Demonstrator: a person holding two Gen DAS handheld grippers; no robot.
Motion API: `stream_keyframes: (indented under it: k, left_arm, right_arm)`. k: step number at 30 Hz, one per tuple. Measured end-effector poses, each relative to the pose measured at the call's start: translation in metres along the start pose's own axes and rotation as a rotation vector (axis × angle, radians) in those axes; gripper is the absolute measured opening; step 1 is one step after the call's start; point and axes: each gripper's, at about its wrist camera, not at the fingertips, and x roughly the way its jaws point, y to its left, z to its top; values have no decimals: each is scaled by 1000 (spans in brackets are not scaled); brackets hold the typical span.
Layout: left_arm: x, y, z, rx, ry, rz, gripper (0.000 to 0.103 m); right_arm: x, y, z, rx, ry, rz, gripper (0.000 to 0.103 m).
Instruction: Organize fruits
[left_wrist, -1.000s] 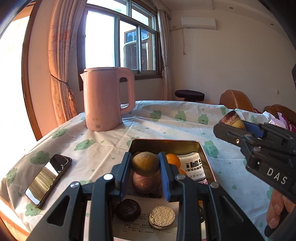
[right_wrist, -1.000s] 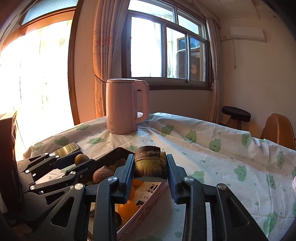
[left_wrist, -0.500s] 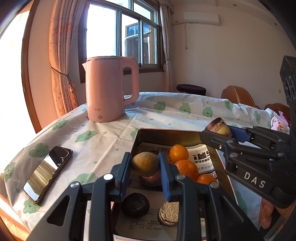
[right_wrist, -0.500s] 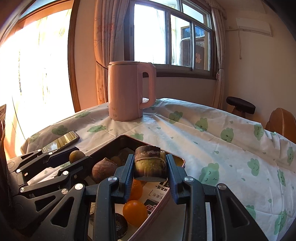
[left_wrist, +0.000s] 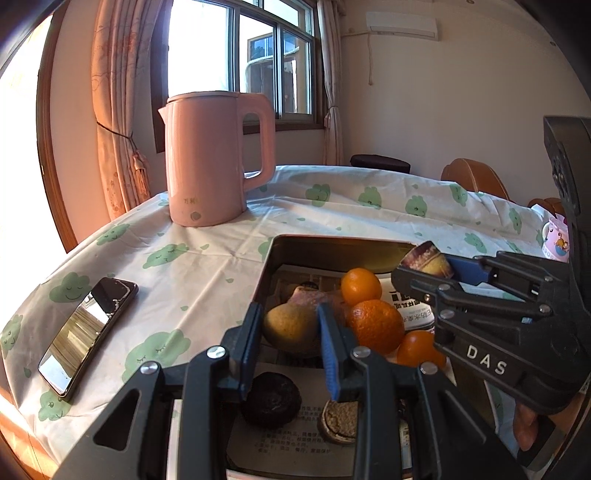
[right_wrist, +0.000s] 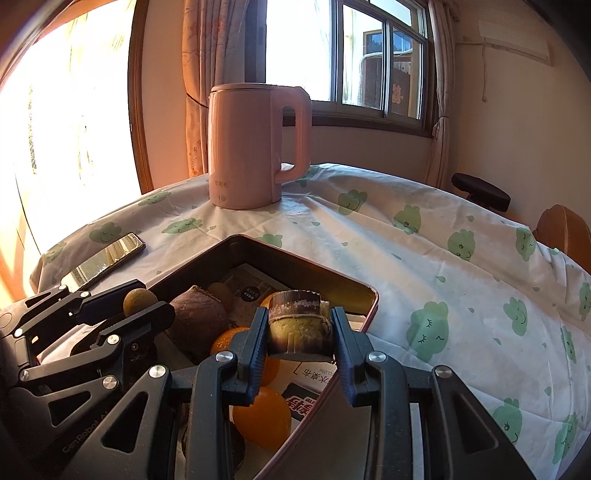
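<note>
A sunny window lights the table's cloud-print cloth (left_wrist: 207, 266), with a pink kettle (left_wrist: 207, 158) and a phone (left_wrist: 88, 332) on it. Over the metal tray (left_wrist: 332, 245) of oranges (left_wrist: 375, 325), the left gripper (left_wrist: 291, 332) clamps a yellow-green fruit (left_wrist: 290, 328); the right gripper (right_wrist: 299, 332) clamps a sugarcane stub (right_wrist: 299, 325).

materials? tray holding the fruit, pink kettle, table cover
Rectangular pink-rimmed tray: probably metal tin; thin walls, brassy glossy inside that mirrors light.
Tall pink kettle: looks like matte plastic outside; soft even sheen, moulded handle.
White table cover with green cloud faces: cloth or thin vinyl; creases and fold lines, can't tell which.
</note>
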Motion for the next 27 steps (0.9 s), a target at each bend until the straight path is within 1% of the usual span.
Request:
stream_keyframes:
  k: [2,4,5,8,9,10,13,14,16,18,21,24,27]
  left_arm:
    - [0,-1,0,3,1,-1,33]
    - [0,0,-1,0,2,0,41]
    - [0,0,-1,-2,1,2,43]
    - [-3,0,-1,-6,-8,1,57]
    - [-4,0,-1,-9,-12,3,66]
    - [-5,0,-2,-10,-18,3,72]
    - [-10,-2,-2,-5,-31,-11,74]
    - [-12,-3,-2,-5,-35,-16,74]
    - [-14,-2,-2,-11,-47,-19,78]
    - [-17,-1,-2,-21,-57,-18,80]
    - [-20,3,-1,-40,-65,-19,80]
    - [-22,5,-1,-52,-72,-13,86]
    - [-24,5,-1,-52,-79,-7,87]
  right_arm:
    - [1,-1,-1,8,5,-1,35]
    - [2,-2,-2,12,9,-5,36]
    - [2,-2,-2,14,12,-4,36]
    - [-1,-4,-2,22,0,-3,37]
    - [-3,-4,-3,25,-2,-3,39]
    - [-4,-5,-3,28,-5,-4,42]
    - [-12,-9,-3,45,-20,-9,50]
    - [-15,-10,-3,50,-25,-13,51]
    - [-22,-14,-4,56,-38,-29,54]
    - [-30,-18,-5,67,-55,-48,56]
    - [-43,-24,-6,84,-81,-60,60]
    - [-55,-25,-7,86,-106,-79,64]
    - [-65,-25,-9,87,-127,-83,65]
